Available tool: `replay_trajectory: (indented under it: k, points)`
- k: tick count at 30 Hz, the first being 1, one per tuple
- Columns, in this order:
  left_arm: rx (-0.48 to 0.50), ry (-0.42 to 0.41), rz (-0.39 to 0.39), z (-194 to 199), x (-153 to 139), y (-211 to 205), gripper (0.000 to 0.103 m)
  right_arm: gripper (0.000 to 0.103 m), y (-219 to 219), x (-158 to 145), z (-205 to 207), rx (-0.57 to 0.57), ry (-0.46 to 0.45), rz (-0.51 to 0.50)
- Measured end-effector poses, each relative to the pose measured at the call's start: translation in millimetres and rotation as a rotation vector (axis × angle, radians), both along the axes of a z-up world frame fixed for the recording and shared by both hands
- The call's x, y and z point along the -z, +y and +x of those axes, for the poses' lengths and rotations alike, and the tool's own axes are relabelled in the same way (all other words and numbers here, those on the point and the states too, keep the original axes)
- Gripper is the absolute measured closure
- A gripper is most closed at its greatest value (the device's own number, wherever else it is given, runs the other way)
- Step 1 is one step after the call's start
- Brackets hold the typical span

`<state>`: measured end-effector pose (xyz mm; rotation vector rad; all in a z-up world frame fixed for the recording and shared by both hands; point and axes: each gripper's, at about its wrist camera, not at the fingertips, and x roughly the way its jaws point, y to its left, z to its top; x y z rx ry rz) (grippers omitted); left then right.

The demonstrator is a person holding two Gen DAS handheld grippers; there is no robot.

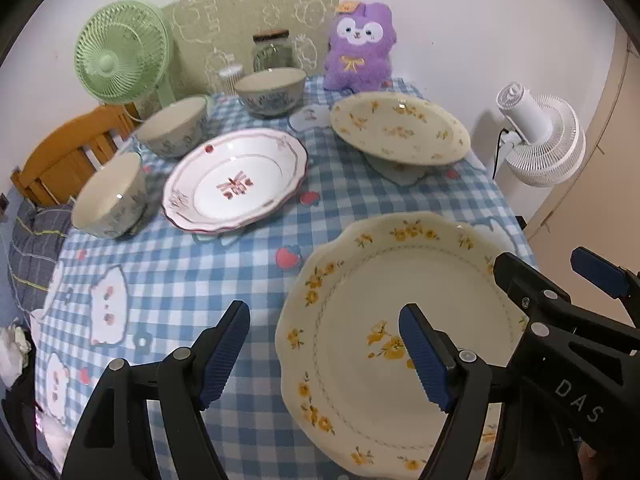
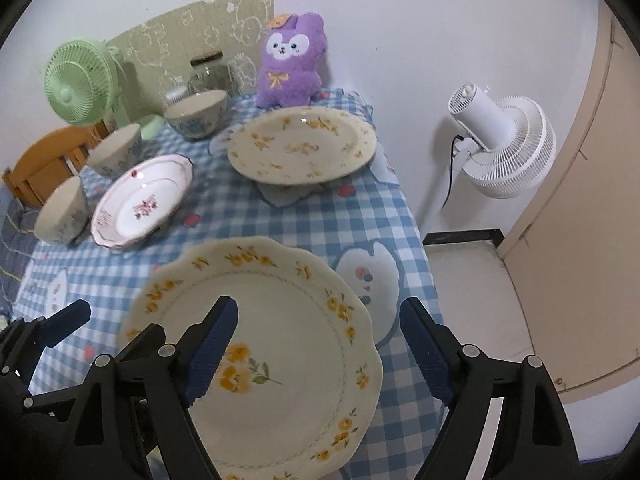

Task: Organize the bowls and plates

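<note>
1. Table under a blue checked cloth (image 1: 224,264)
2. Pink-rimmed plate (image 1: 236,184) mid-table; three bowls (image 1: 110,196) (image 1: 174,126) (image 1: 270,92) arcing along its left and far side
3. Right of it, yellow-flowered plate (image 1: 400,128); nearer, another (image 1: 384,344)
4. Beyond: purple plush (image 1: 360,48), jar (image 1: 272,52)

Looked steeply down along the left gripper (image 1: 324,354) from close above the checked tablecloth (image 1: 248,256), toward the back wall. Looked likewise from the right gripper (image 2: 318,354), placed further right, near the table edge. Shared between both views: scalloped yellow-flower plate (image 1: 360,308) just below, purple plush toy (image 1: 362,48), white fan (image 1: 544,140).
</note>
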<state>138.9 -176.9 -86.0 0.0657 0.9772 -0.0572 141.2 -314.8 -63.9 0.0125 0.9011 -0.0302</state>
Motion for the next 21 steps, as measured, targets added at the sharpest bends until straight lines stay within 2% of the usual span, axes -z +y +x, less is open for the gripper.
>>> replay_trajectory:
  k: [4,9,21]
  points:
    - [0.000,-0.030,-0.019,-5.0,-17.8,-1.2,0.024,0.017,-1.7,-19.7,-4.1,0.002,-0.004,0.012]
    - [-0.011,-0.092,0.012,-11.7,-44.1,-6.5,0.024,0.017,-1.2,-42.8,-9.1,-0.001,-0.031,0.002]
    - [-0.010,-0.110,-0.025,-10.8,-88.6,6.2,0.024,0.017,14.1,-96.6,-16.2,0.004,-0.099,-0.015]
